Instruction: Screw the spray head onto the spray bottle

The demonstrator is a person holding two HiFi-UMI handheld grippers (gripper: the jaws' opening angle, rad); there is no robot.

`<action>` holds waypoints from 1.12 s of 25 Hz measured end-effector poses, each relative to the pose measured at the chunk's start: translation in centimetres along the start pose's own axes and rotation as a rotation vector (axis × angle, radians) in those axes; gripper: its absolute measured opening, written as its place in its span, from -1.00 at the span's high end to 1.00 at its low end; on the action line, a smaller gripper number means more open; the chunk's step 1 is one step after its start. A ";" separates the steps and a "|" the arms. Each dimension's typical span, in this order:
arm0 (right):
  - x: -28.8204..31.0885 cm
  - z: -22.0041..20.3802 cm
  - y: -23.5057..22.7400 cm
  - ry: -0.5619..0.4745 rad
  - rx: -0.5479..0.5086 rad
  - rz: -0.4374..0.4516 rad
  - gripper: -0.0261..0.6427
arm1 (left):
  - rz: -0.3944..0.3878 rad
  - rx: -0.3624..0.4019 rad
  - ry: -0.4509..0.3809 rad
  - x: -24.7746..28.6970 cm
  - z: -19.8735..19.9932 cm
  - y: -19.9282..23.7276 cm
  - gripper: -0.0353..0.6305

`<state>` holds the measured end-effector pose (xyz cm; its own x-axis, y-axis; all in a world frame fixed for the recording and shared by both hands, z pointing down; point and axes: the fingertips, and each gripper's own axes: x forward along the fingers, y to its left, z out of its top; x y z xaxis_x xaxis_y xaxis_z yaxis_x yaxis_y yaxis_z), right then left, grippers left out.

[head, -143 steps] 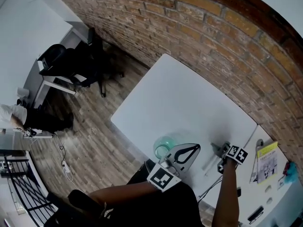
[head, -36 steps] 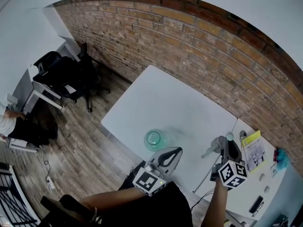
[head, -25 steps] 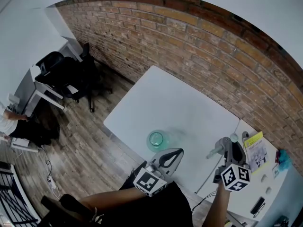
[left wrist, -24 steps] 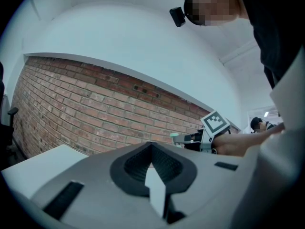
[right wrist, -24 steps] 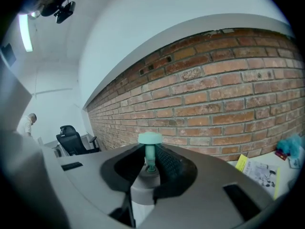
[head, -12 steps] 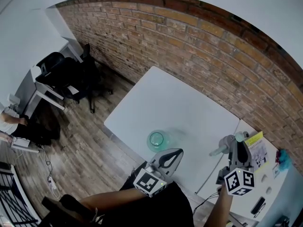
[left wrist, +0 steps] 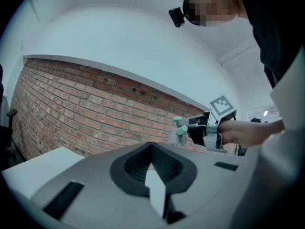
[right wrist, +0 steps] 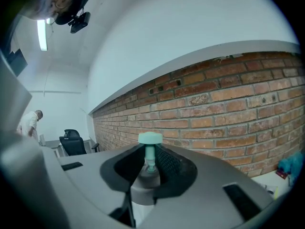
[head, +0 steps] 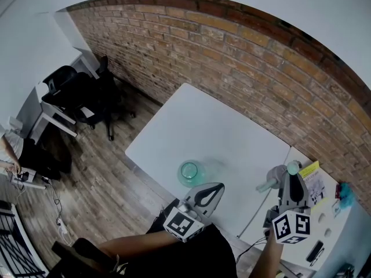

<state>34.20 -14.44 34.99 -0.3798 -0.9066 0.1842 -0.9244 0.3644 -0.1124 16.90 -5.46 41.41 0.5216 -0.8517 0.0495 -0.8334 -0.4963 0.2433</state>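
Closest in, the left gripper (head: pixel 214 186) sits level at the near edge of the white tabletop (head: pixel 214 126). The left gripper view shows its fingers (left wrist: pixel 164 163) pressed together with nothing between them. Just beyond its tip, the translucent green spray bottle (head: pixel 190 172) stands on the tabletop close to the middle of that near edge, its open mouth facing up and no head on it. Toward the tabletop's right edge, well apart from the bottle, the right gripper (head: pixel 286 175) is held up off the surface. Its fingers (right wrist: pixel 167 163) are closed on the grey collar of the spray head (right wrist: pixel 150 152), and the mint-green nozzle rises above them. A yellow booklet (head: pixel 313 181) lies on the adjoining surface just past that edge. Farther back, a brick wall (head: pixel 243 57) runs behind the tabletop, and a black office chair (head: pixel 81 88) stands on the wooden floor beyond the left corner.
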 end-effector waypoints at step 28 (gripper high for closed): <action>2.0 1.9 3.6 -0.036 -0.058 0.127 0.71 | 0.120 0.005 -0.021 -0.4 0.0 1.6 0.90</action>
<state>30.16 -15.35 33.08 -0.4933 -0.8591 0.1365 -0.8699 0.4874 -0.0761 15.35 -5.93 41.76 0.4144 -0.9083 0.0577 -0.8904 -0.3915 0.2323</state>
